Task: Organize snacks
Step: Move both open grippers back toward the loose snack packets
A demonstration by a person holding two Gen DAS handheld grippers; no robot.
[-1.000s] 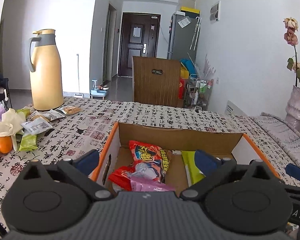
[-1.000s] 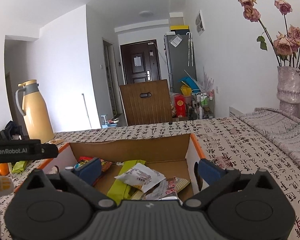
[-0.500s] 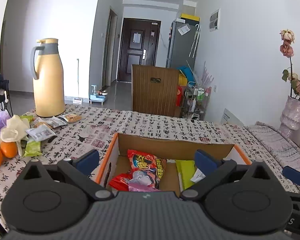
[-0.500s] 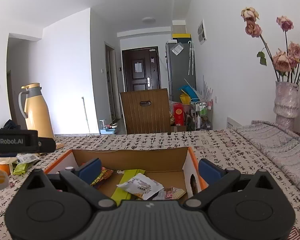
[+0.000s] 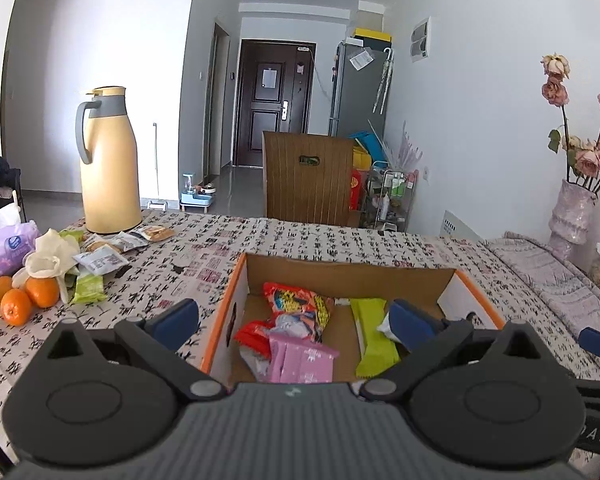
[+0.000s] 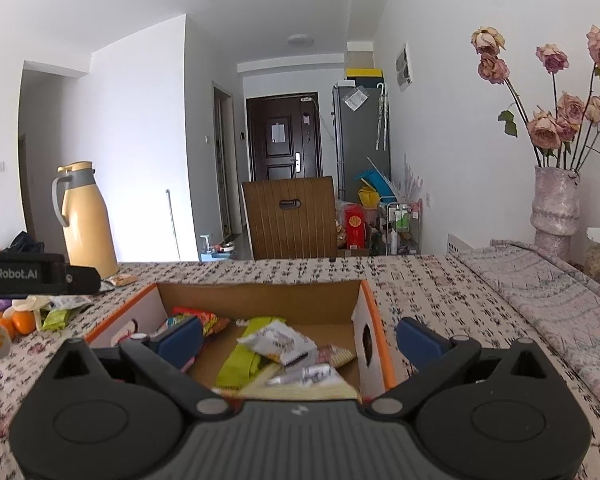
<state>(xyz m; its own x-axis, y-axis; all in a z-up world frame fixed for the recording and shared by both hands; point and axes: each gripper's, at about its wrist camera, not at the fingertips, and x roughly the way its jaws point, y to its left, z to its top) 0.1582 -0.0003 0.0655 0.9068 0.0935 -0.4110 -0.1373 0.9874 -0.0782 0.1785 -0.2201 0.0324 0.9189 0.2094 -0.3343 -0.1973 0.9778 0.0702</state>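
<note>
An open cardboard box [image 5: 342, 270] [image 6: 260, 298] with orange rims sits on the patterned tablecloth. Inside lie a red snack bag [image 5: 298, 306], a pink packet [image 5: 300, 362], a green packet [image 5: 374, 334] [image 6: 244, 354] and a white packet [image 6: 280, 342]. My left gripper [image 5: 294, 322] hovers open over the box's near left side, with nothing between its fingers. My right gripper [image 6: 300, 336] hangs open above the box's near right part, also empty. More loose snack packets [image 5: 100, 260] lie at the far left of the table.
A tall yellow thermos jug [image 5: 106, 162] stands at the back left. Oranges [image 5: 24, 298] and a purple tissue pack [image 5: 6, 248] lie at the left edge. A vase of dried roses [image 6: 554, 204] stands at the right. A wooden chair back [image 5: 308, 178] rises beyond the table.
Both grippers have pulled back and risen a little from the box, so more of the room and box interior shows. Both stay open and empty.
</note>
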